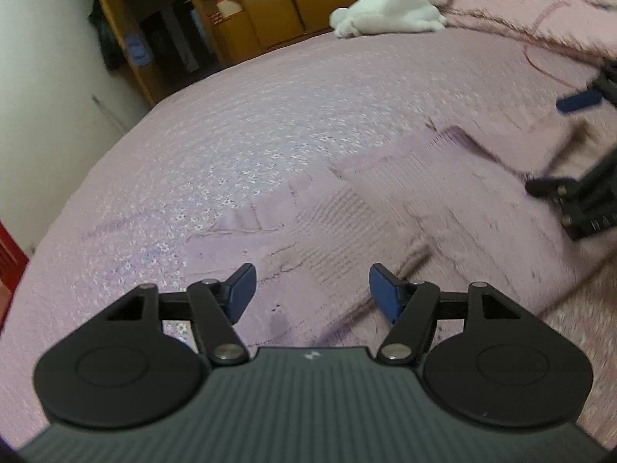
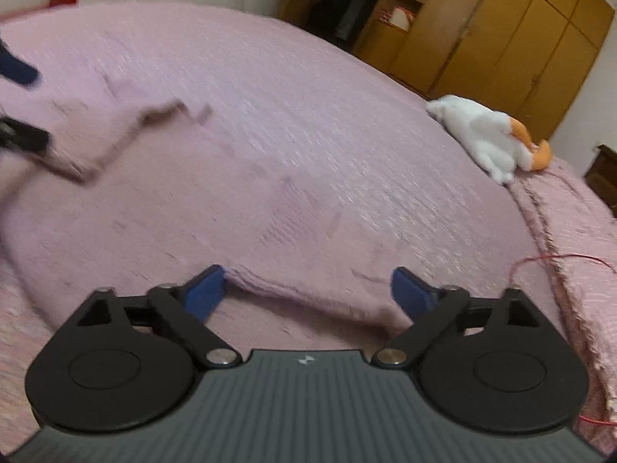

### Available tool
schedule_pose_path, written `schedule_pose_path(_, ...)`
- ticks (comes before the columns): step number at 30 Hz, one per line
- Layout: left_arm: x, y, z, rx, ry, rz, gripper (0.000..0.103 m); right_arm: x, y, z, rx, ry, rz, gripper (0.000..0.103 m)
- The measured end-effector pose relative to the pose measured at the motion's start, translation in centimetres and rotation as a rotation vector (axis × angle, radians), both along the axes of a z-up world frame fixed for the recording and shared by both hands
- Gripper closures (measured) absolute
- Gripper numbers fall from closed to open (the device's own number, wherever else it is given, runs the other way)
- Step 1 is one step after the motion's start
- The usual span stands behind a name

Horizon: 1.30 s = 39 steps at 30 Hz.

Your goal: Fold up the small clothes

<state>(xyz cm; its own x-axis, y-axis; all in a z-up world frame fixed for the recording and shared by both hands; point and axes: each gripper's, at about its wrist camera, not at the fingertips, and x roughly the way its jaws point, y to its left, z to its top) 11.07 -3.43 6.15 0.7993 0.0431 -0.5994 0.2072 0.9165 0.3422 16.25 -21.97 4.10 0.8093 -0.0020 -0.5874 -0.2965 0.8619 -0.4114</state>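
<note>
A small pink knitted garment [image 1: 385,200] lies flat on the pink bedspread [image 1: 231,123] and is hard to tell apart from it. In the left wrist view my left gripper [image 1: 312,291] hovers open over the garment's near left part, with nothing between its blue pads. My right gripper [image 1: 567,142] shows at the right edge, blurred. In the right wrist view my right gripper [image 2: 308,293] is open, and the garment's [image 2: 270,212] near hem runs across the gap between its fingers. The left gripper [image 2: 19,104] appears at the far left edge over the garment's other side.
A white and orange plush toy [image 2: 486,135] lies near the far side of the bed. Wooden wardrobes [image 2: 501,38] and shelves stand beyond it. A fringed pink blanket [image 2: 578,250] and a thin red cord [image 2: 551,258] lie to the right.
</note>
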Motion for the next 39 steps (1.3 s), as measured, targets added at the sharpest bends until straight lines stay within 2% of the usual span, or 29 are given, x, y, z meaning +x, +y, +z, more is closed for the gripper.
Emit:
schedule_pose_path(2,-0.3,-0.4,-0.5,0.026,-0.011,-0.025,0.036,-0.1,-0.5,-0.7,-0.014,-0.031,0.027,0.002)
schedule_pose_path(7,-1.0,-1.6,-1.7,0.037,-0.007,-0.094,0.037,-0.3,-0.5,-0.1,0.002,-0.027,0.031,0.002)
schedule_pose_path(10,-1.3,-2.3,-2.3,0.083,-0.039,-0.107,0.037,0.1,-0.7,-0.1,0.031,-0.021,0.025,0.004)
schedule_pose_path(12,-0.8,-2.3,-2.6,0.079,-0.05,-0.09,0.037,0.4,-0.9,0.0,0.062,-0.028,0.012,0.016)
schedule_pose_path(13,-0.5,-2.1,-2.6,0.067,-0.05,-0.08,0.042,0.5,-1.0,0.1,0.081,-0.033,0.001,0.021)
schedule_pose_path(14,-0.1,-1.9,-2.6,0.041,-0.042,-0.073,0.061,0.7,-1.2,0.2,0.101,-0.038,-0.015,0.034)
schedule_pose_path(15,0.3,-1.5,-2.6,0.003,-0.021,-0.073,0.074,0.9,-1.4,0.4,0.122,-0.037,-0.033,0.048)
schedule_pose_path(16,0.7,-1.2,-2.5,-0.036,-0.002,-0.069,0.087,1.1,-1.8,0.5,0.146,-0.032,-0.052,0.055)
schedule_pose_path(18,1.0,-0.5,-2.1,-0.086,-0.005,-0.062,0.09,1.6,-2.6,0.7,0.212,-0.028,-0.083,0.075)
schedule_pose_path(21,1.7,0.8,-1.0,-0.134,-0.045,-0.03,0.09,1.8,-3.8,1.4,0.293,-0.063,-0.137,0.091)
schedule_pose_path(25,3.1,2.6,0.4,-0.12,-0.111,0.055,0.09,1.9,-4.9,2.3,0.331,-0.125,-0.188,0.092)
schedule_pose_path(29,5.4,4.4,1.1,-0.113,-0.147,0.128,0.09,2.5,-5.3,2.0,0.306,-0.146,-0.229,0.092)
schedule_pose_path(33,8.2,6.0,0.7,-0.095,-0.143,0.192,0.09,3.4,-5.5,1.3,0.263,-0.173,-0.27,0.092)
schedule_pose_path(37,10.5,7.1,-0.7,-0.073,-0.101,0.245,0.089,5.2,-6.5,0.7,0.286,-0.166,-0.338,0.089)
schedule_pose_path(38,10.7,7.4,-1.1,-0.065,-0.092,0.266,0.089,5.5,-7.0,0.6,0.31,-0.154,-0.361,0.075)
schedule_pose_path(39,10.9,7.7,-1.5,-0.058,-0.08,0.286,0.088,5.7,-7.6,0.6,0.345,-0.147,-0.38,0.053)
